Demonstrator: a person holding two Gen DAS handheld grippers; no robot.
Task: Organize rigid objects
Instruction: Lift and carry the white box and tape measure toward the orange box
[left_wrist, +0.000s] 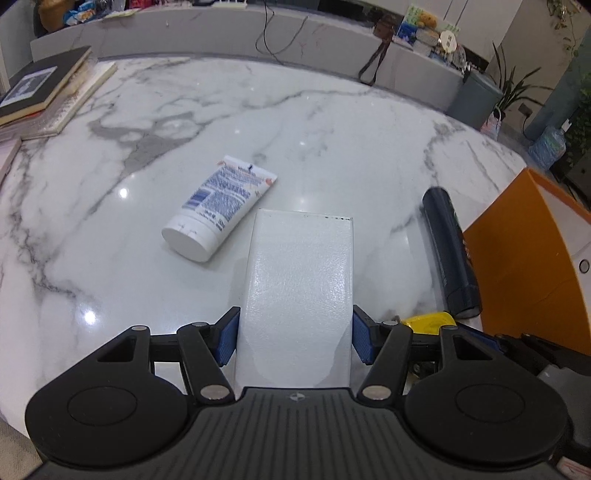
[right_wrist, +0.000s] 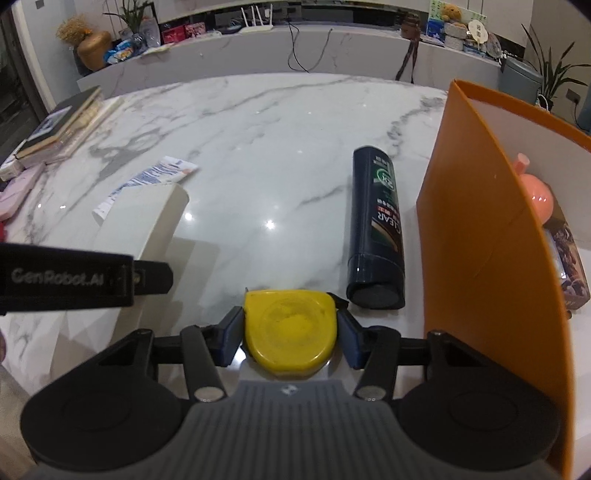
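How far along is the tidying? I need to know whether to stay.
Done: a pink bottle and a brown box already sit in the orange bin. In hand: the left gripper holds a white box; the right gripper brackets a yellow tape measure. Left: the dark shampoo bottle and white tube lie on the marble table.

On my right wrist view I can read "CLEAR" in white on the dark bottle (right_wrist: 376, 229) lying just left of the orange box (right_wrist: 480, 229). Left of that bottle, a black strap (right_wrist: 70, 277) carries "GenRobot.AI". The white tube (left_wrist: 221, 206) has blue print too small for me to read.
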